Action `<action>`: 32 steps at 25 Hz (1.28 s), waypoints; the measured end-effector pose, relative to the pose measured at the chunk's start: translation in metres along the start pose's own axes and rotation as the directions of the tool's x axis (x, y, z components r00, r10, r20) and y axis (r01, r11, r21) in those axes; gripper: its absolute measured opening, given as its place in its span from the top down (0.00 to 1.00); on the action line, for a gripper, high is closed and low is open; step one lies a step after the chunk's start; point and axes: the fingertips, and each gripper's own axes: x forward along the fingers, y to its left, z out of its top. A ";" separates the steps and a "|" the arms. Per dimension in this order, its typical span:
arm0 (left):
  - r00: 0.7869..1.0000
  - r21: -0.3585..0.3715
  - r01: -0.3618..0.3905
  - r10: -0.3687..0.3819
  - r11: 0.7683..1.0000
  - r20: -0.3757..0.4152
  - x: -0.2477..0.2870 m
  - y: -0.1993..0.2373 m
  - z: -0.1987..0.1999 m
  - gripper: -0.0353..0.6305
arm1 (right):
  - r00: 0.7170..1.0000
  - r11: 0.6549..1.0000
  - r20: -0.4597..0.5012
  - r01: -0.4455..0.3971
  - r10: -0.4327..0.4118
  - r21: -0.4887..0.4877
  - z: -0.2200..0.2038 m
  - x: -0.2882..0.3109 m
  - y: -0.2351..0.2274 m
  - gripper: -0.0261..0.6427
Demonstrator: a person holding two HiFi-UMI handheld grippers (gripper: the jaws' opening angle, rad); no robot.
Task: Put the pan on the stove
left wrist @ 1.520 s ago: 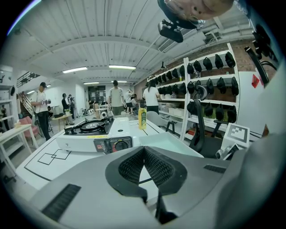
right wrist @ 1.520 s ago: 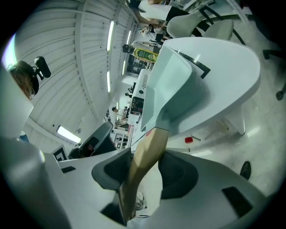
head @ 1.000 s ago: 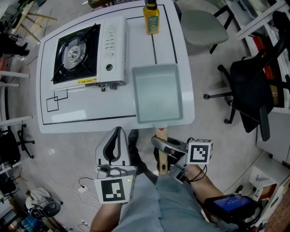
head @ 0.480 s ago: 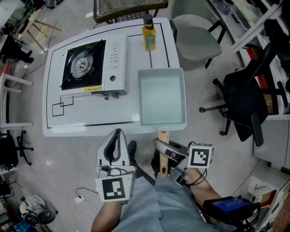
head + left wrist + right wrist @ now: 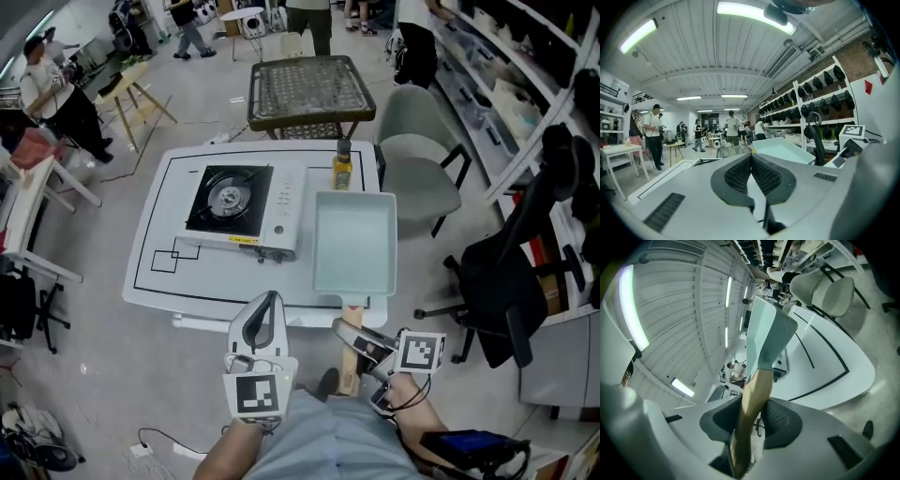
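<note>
A pale green rectangular pan [image 5: 354, 242] with a wooden handle [image 5: 351, 361] is held up over the right part of the white table [image 5: 155, 281]. My right gripper [image 5: 345, 328] is shut on that handle, near the table's front edge. In the right gripper view the handle [image 5: 752, 399] runs between the pads and the pan [image 5: 764, 329] stands out ahead. The portable gas stove [image 5: 239, 206] sits left of the pan with a bare burner. My left gripper [image 5: 268, 298] hovers before the table, shut and empty; its pads meet in the left gripper view [image 5: 751, 157].
A yellow oil bottle [image 5: 342, 170] stands at the table's far edge, just behind the pan. Beyond are a wire-mesh table [image 5: 305, 94] and a grey chair [image 5: 412, 155]; a black office chair [image 5: 525, 272] is at the right. People stand at the back left.
Both grippers have risen, and the pan has come up with the right one. The view has pulled back, so the table looks smaller and more of the room shows.
</note>
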 end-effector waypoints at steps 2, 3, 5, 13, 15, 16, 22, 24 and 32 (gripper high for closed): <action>1.000 -0.004 -0.011 0.011 1.000 0.017 -0.003 0.006 0.005 0.92 | 1.000 1.000 -0.002 0.001 -0.001 -0.016 0.001 0.004 0.004 0.74; 1.000 -0.007 -0.016 0.016 1.000 0.022 -0.004 0.011 0.006 0.92 | 1.000 1.000 -0.004 0.004 -0.004 -0.024 0.001 0.006 0.005 0.74; 0.999 -0.006 -0.019 0.019 1.000 0.027 -0.003 0.021 0.006 0.92 | 1.000 0.999 -0.006 0.011 -0.012 -0.041 0.002 0.015 0.005 0.74; 1.000 -0.007 0.006 -0.006 1.000 0.005 0.015 0.080 -0.005 0.92 | 1.000 1.000 0.012 0.021 -0.021 -0.019 0.000 0.077 0.002 0.74; 1.000 -0.007 0.017 -0.017 1.000 0.005 0.020 0.098 -0.004 0.92 | 1.000 1.000 0.019 0.021 -0.021 -0.016 0.000 0.096 0.006 0.74; 1.000 -0.007 0.022 -0.022 1.000 0.007 0.023 0.107 -0.003 0.92 | 1.000 1.000 0.022 0.018 -0.018 -0.018 0.001 0.107 0.008 0.74; 0.999 0.002 0.043 -0.043 0.999 0.008 0.043 0.163 -0.003 0.92 | 1.000 0.999 0.021 0.019 -0.018 -0.031 0.004 0.169 0.016 0.74; 0.999 -0.004 0.040 -0.040 0.999 0.020 0.048 0.185 0.001 0.92 | 1.000 0.999 0.020 0.014 -0.014 -0.030 0.006 0.193 0.019 0.74; 0.999 0.001 -0.025 0.025 1.000 0.031 0.048 0.291 0.010 0.92 | 1.000 0.998 -0.014 -0.027 0.026 -0.058 0.006 0.298 0.044 0.74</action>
